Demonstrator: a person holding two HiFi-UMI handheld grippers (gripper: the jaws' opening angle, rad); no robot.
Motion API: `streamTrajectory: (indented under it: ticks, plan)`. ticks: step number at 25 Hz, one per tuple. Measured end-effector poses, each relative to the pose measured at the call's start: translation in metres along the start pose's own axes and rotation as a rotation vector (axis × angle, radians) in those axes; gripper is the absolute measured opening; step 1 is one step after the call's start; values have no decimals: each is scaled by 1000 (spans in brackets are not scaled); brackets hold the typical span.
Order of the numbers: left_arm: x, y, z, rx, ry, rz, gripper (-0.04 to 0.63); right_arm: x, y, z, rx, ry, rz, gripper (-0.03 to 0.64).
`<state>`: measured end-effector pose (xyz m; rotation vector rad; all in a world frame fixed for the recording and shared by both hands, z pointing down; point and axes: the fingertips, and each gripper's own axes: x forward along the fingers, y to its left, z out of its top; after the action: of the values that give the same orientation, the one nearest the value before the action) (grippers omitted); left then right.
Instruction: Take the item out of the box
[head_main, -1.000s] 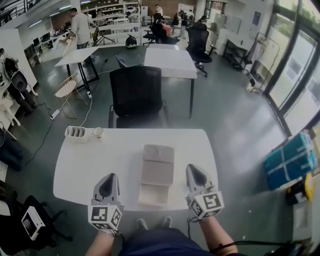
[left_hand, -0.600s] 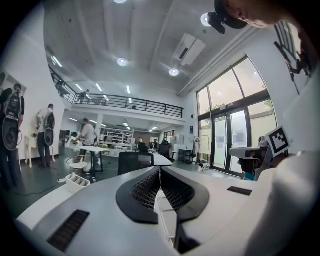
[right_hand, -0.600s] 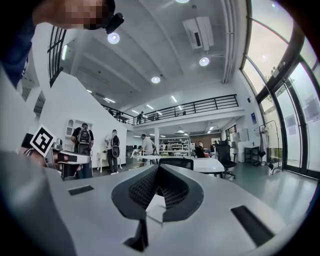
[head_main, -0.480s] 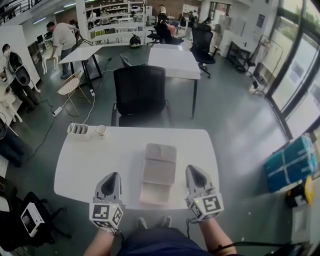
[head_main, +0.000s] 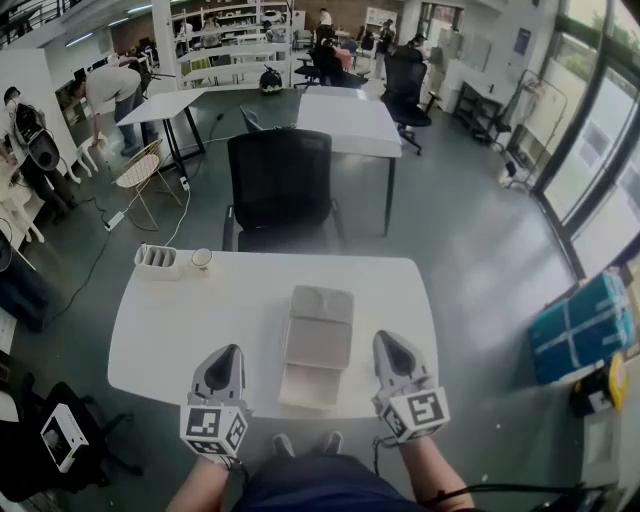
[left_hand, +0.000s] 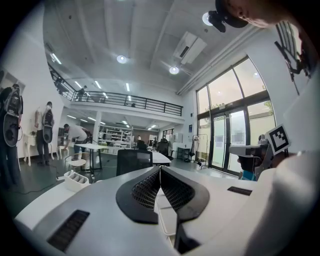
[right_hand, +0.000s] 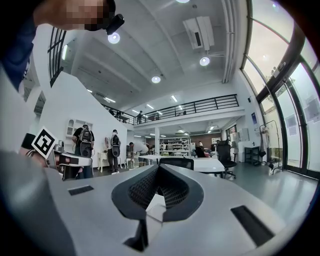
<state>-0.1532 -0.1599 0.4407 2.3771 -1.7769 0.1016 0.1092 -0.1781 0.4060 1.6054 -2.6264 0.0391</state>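
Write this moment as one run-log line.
phase: pre-grasp | box: on table, untouched | left hand-held gripper: shut, empty | right hand-held gripper: shut, empty

Black chair stands behind white table.

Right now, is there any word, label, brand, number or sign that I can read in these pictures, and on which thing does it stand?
No word or number can be read in any view.
Left gripper: its cube bears a square black-and-white pattern, no letters.
Right gripper: the same kind of pattern, no letters.
Box: plain, no print visible.
Blue package: too small to read anything.
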Motion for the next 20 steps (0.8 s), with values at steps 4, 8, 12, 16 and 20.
streamTrajectory:
  ticks: [4, 8, 12, 16, 20]
  plan:
    - [-1, -1, -2, -4, 8, -4, 32, 1, 3, 1, 4, -1, 3, 17]
    - [-1, 1, -5, -1, 14, -5, 32, 2, 5, 2, 3, -9, 6, 17]
    - [1, 2, -6, 0, 15, -5, 32, 4, 5, 2, 1, -12, 9, 17]
    - [4, -1, -4, 1, 15, -8, 32, 3, 2, 4, -3, -14, 10, 17]
    - [9, -4, -3, 1, 16, -9, 32, 4, -2, 6, 0, -18, 8, 17]
